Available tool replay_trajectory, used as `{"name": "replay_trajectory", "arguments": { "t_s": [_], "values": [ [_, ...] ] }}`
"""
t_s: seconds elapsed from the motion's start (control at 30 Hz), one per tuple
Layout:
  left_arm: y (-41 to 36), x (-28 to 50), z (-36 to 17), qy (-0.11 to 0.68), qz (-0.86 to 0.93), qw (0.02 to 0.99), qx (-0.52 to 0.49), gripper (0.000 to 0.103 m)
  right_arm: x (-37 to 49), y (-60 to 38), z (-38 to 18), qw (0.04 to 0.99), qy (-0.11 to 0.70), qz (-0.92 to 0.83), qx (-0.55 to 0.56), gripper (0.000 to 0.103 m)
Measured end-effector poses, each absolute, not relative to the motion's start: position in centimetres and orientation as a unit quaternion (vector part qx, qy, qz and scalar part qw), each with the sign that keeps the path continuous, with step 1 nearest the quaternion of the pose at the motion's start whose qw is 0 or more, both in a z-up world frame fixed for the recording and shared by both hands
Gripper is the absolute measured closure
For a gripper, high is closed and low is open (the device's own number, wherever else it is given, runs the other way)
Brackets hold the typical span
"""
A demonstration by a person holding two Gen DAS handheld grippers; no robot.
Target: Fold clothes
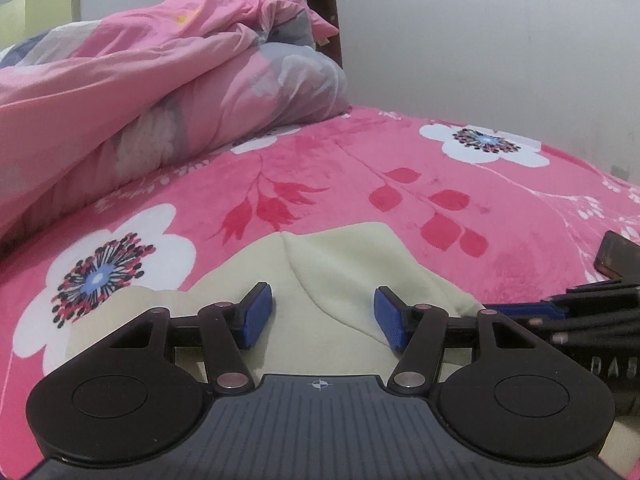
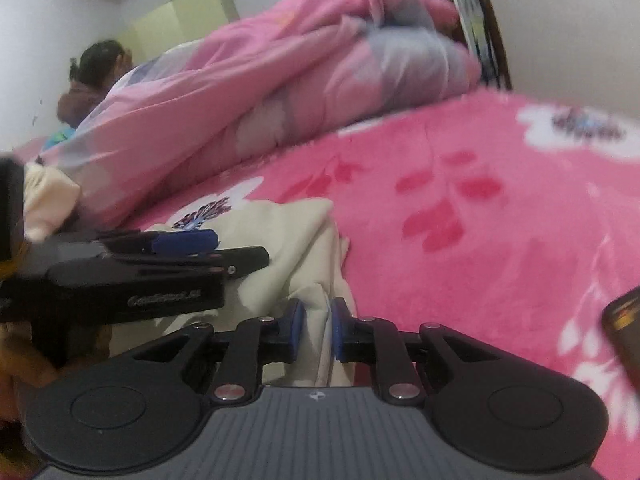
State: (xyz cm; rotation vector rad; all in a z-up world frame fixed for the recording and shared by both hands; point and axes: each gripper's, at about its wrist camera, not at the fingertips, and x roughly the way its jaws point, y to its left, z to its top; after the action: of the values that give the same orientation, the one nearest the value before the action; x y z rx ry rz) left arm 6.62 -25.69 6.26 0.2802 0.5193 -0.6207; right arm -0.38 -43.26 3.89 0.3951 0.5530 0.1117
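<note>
The right gripper [image 2: 316, 330] is pinched onto a bunched-up fold of the cream garment [image 2: 280, 236], right at its edge toward the bare middle of the floral bedspread [image 2: 480, 208]. The left gripper [image 1: 323, 312] is held spread wide just above the flat cloth, nothing caught. The garment is laid out ahead and leftward of the right gripper, so that one's nearer the loose edge. Pretty blurry there though.
</note>
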Motion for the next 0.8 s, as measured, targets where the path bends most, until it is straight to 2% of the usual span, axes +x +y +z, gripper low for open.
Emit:
{"name": "replay_trajectory", "arguments": {
  "t_s": [0.27,0.47,0.7,0.8],
  "values": [
    [-25.0,6.8,6.2,0.253,-0.306,0.911,0.112,0.044,-0.1,-45.0,4.1,0.925,0.259,0.088,0.263,0.085],
    [-24.9,6.9,6.2,0.254,-0.308,0.911,0.104,0.044,1.7,-45.6,3.8,0.913,0.286,0.073,0.28,0.086],
    [-24.5,7.0,6.1,0.254,-0.312,0.911,0.094,0.044,0.4,-46.4,7.9,0.924,0.238,0.046,0.294,0.083],
    [-24.5,7.0,6.1,0.254,-0.313,0.91,0.091,0.044,2.4,-45.8,9.1,0.929,0.235,0.053,0.28,0.083]
  ]
}}
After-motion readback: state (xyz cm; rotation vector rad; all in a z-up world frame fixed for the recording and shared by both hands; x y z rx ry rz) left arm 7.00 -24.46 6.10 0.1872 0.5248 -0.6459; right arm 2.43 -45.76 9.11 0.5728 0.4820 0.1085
